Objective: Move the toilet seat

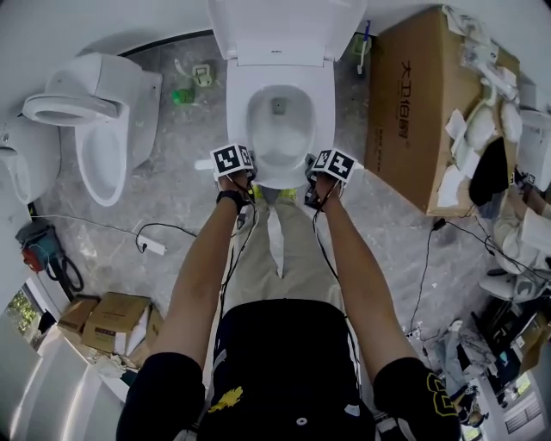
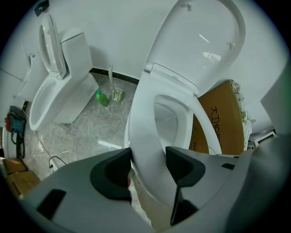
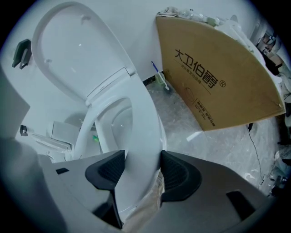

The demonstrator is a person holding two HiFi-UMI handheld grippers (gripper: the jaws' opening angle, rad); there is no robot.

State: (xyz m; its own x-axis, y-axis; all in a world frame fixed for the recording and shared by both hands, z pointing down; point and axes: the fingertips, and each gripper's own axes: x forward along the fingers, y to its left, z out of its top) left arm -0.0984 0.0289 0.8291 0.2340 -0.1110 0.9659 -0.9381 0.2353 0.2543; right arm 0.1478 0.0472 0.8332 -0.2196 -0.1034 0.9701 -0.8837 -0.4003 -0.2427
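Note:
The white toilet seat [image 1: 242,129] rings the bowl of the middle toilet, and its lid [image 1: 284,21] stands up against the wall. In the left gripper view the seat [image 2: 145,113] runs up between the dark pads, raised off the bowl rim at its front. My left gripper [image 2: 148,166] is shut on the seat's front left part, under the marker cube [image 1: 232,159]. My right gripper [image 3: 142,170] is shut on the seat [image 3: 143,123] at its front right, near the other cube [image 1: 336,164]. Both point steeply down.
A second toilet [image 1: 95,121] stands at the left with its seat up. A large cardboard box [image 1: 422,103] stands close on the right. A green bottle [image 1: 182,95] and a brush sit by the wall. Cables and a power strip [image 1: 153,247] lie on the marble floor, and small boxes [image 1: 112,323] at lower left.

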